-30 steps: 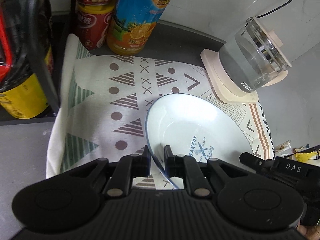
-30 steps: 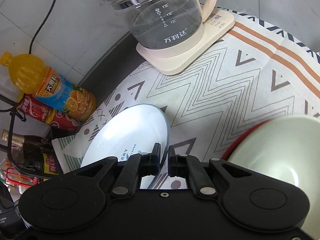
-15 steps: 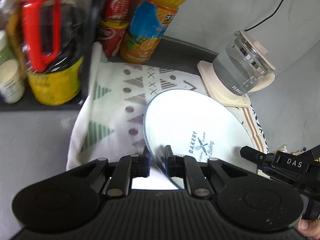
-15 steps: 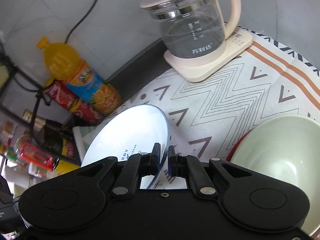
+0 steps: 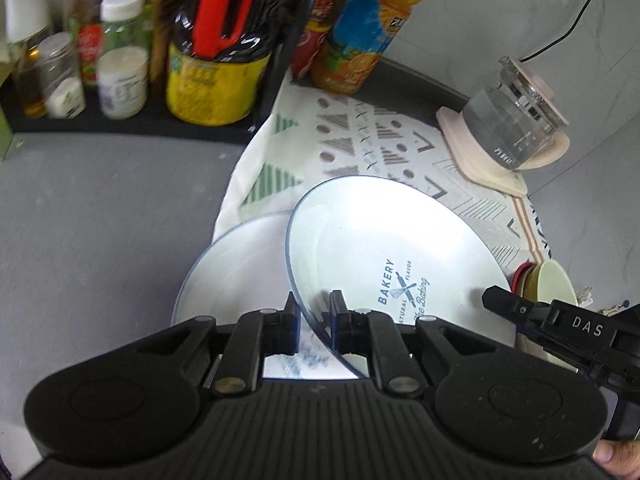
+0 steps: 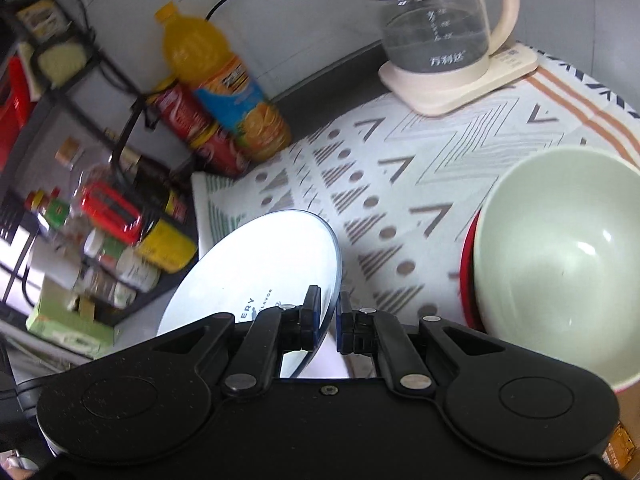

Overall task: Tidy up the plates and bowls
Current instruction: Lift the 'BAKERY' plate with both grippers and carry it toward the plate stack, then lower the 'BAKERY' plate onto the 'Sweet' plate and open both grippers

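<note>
A white plate (image 5: 384, 240) printed "BAKERY" hangs tilted above the patterned cloth (image 5: 360, 136), held from both sides. My left gripper (image 5: 314, 316) is shut on its near-left rim. My right gripper (image 6: 330, 312) is shut on the opposite rim of the same plate (image 6: 256, 272); its black body (image 5: 560, 320) shows at the right of the left wrist view. A second white plate (image 5: 224, 272) lies under the held one, partly over the cloth's left edge. A pale green bowl (image 6: 560, 256) sits nested in a red bowl (image 6: 466, 272) on the right.
A glass kettle (image 6: 436, 28) on its cream base stands at the back of the cloth (image 6: 400, 168). An orange drink bottle (image 6: 224, 80) and red cans (image 6: 200, 132) stand by the wall. A black rack (image 5: 120, 128) of jars and bottles lines the left side, beside grey counter (image 5: 100, 220).
Both grippers have carried the plate away from the kettle and toward the near left. The second plate and the rack of jars have come into view.
</note>
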The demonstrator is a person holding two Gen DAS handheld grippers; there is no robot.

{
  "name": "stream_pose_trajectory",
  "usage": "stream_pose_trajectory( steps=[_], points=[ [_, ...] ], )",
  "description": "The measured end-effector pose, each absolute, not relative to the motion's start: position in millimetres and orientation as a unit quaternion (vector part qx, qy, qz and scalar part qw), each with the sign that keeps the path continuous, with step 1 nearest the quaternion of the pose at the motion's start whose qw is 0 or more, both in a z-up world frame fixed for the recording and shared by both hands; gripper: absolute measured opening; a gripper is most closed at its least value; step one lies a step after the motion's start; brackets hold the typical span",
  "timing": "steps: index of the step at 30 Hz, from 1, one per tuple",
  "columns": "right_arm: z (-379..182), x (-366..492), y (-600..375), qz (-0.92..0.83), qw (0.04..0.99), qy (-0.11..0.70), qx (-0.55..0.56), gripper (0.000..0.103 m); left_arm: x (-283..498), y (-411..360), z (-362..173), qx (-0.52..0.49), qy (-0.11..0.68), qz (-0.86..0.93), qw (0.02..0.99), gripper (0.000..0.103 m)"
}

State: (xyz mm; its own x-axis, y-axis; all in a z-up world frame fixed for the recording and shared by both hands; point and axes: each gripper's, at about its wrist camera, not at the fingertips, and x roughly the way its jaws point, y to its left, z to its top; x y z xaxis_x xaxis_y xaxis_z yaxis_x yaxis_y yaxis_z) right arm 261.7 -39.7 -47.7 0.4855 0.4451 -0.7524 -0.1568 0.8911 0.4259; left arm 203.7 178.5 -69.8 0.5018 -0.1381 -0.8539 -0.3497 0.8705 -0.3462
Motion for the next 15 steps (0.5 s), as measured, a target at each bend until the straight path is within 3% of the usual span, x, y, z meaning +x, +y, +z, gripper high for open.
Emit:
stream_pose_trajectory(
  steps=[15],
  points=[
    [-68.7, 222.7, -39.7, 0.19, 0.837, 0.498, 0.123, 0.007, 163.9, 170.4, -92.3, -0.261, 0.513, 0.086, 0.813, 0.012]
  ],
)
